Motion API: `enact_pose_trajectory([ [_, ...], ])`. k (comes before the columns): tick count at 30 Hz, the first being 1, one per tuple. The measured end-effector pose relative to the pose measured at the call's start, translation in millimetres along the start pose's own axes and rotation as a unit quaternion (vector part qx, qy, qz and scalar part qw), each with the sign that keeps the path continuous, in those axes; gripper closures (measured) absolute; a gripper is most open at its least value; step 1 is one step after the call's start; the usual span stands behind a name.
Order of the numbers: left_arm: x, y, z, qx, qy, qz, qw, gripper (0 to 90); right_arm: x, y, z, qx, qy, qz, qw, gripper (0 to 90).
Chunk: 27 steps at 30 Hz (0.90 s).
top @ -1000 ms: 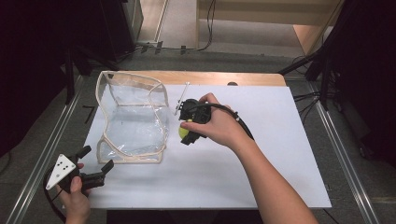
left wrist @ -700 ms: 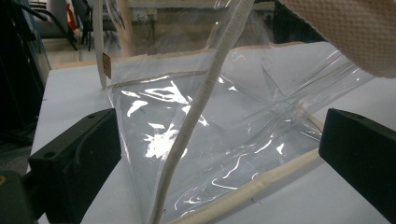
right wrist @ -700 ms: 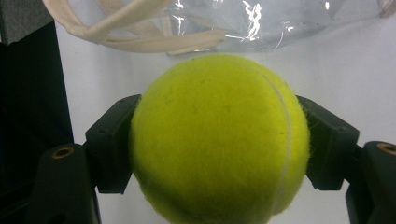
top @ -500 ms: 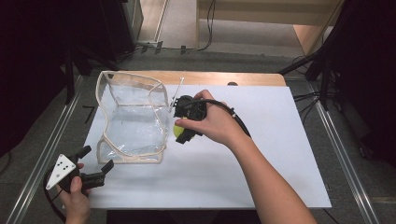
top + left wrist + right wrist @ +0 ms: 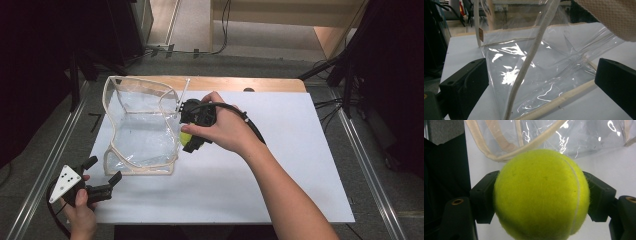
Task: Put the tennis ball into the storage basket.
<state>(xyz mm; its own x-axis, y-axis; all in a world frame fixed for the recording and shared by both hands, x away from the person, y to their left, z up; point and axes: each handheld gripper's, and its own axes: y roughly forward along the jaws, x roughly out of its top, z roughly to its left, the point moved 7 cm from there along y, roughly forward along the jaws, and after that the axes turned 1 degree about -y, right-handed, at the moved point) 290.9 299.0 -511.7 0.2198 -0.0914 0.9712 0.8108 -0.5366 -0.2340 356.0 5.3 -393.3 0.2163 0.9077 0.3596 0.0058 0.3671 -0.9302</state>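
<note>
A clear plastic bag (image 5: 142, 125) with cream trim stands open on the white table sheet (image 5: 280, 165) at the left. My right gripper (image 5: 188, 141) is shut on a yellow-green tennis ball (image 5: 185, 138), held just off the sheet against the bag's right edge. In the right gripper view the ball (image 5: 541, 195) sits between both jaws of the right gripper (image 5: 541, 202), with the bag's trim (image 5: 524, 147) close behind. My left gripper (image 5: 105, 170) is open near the bag's front left corner. In the left gripper view the bag (image 5: 536, 75) lies ahead between the wide jaws.
A wooden table strip (image 5: 240, 84) runs along the back edge of the sheet. Metal rails (image 5: 370, 170) flank both sides of the table. Dark stands and cables (image 5: 345, 75) are at the back right. The sheet's right half is bare.
My right hand has carried the ball a little up and left, closer to the bag's right edge. The left gripper has stayed where it was.
</note>
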Motion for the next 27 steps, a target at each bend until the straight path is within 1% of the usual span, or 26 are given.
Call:
enact_pose_trajectory([
  [4,0.0,-0.1,0.2,0.000,0.000,0.001,1.0000,0.0,7.1,-4.7,2.5,0.001,-0.005,-0.007,1.0000,22.4],
  [9,0.0,-0.2,0.3,0.000,0.000,0.001,1.0000,0.0,12.8,-8.0,5.2,0.002,-0.008,-0.005,1.0000,22.4],
  [11,-0.1,-0.3,0.4,0.000,0.000,0.001,1.0000,0.0,17.9,-10.2,6.9,0.001,-0.015,-0.008,0.9999,22.4],
  [14,0.0,-0.3,0.4,0.000,-0.001,0.001,1.0000,0.0,21.0,-11.9,8.8,0.001,-0.014,-0.007,0.9999,22.4],
  [15,-0.1,-0.3,0.3,0.000,0.000,0.001,1.0000,0.0,24.4,-12.9,10.1,0.002,-0.019,-0.010,0.9998,22.4],
  [16,-0.1,-0.3,0.3,-0.001,0.000,0.002,1.0000,0.0,25.7,-13.5,11.0,0.002,-0.018,-0.008,0.9998,22.4],
  [18,0.0,-0.3,0.3,-0.001,0.000,0.001,1.0000,0.0,28.8,-13.9,13.0,0.002,-0.019,-0.009,0.9998,22.4],
  [19,-0.1,-0.4,0.3,-0.001,0.000,0.002,1.0000,0.0,30.5,-13.8,13.3,0.002,-0.024,-0.011,0.9996,22.4],
  [20,-0.1,-0.4,0.3,-0.001,0.000,0.002,1.0000,0.0,31.6,-14.4,14.6,0.002,-0.021,-0.007,0.9997,22.4],
  [23,-0.1,-0.4,0.3,-0.001,0.000,0.001,1.0000,0.0,34.9,-14.1,15.8,0.003,-0.025,-0.009,0.9996,22.4],
  [24,-0.1,-0.4,0.3,-0.001,0.000,0.001,1.0000,0.0,38.0,-13.9,16.4,0.004,-0.029,-0.010,0.9995,22.4],
  [27,0.0,-0.4,0.3,-0.001,-0.001,0.001,1.0000,0.0,42.1,-13.1,18.0,0.004,-0.030,-0.008,0.9995,22.4],
])
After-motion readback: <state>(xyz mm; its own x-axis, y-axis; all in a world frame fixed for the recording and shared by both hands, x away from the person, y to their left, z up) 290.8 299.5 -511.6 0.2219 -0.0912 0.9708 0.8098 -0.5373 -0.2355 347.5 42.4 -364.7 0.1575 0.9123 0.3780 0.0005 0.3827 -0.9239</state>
